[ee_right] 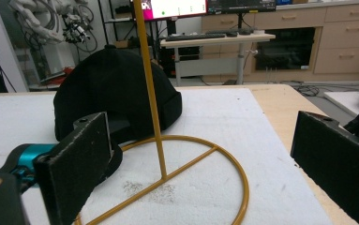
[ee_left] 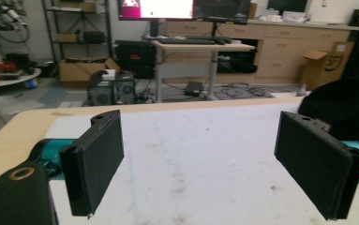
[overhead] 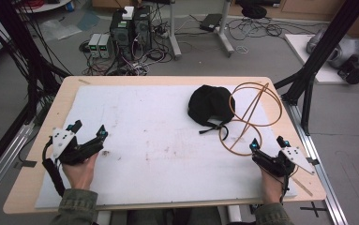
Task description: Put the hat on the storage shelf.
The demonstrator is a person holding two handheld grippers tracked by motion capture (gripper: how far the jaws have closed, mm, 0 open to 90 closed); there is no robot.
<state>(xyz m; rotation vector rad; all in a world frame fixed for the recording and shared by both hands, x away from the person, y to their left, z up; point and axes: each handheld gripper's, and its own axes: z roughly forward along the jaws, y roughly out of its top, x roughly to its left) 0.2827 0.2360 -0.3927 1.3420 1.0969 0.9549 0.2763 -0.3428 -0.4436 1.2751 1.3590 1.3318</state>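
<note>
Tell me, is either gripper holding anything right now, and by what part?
Nothing is held. The left gripper and the right gripper are both open, their fingers apart over the white mat, touching neither the black cap nor the wire stand.

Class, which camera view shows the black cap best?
The high view: the whole black cap lies on the white mat, touching the gold wire stand. The right gripper view shows it low and close, crossed by the stand's upright rod. The left gripper view catches a dark edge, likely the cap.

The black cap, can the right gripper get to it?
Probably yes, though the right gripper, jaws open, has the gold wire stand between it and the black cap, so it should go round the upright rod.
</note>
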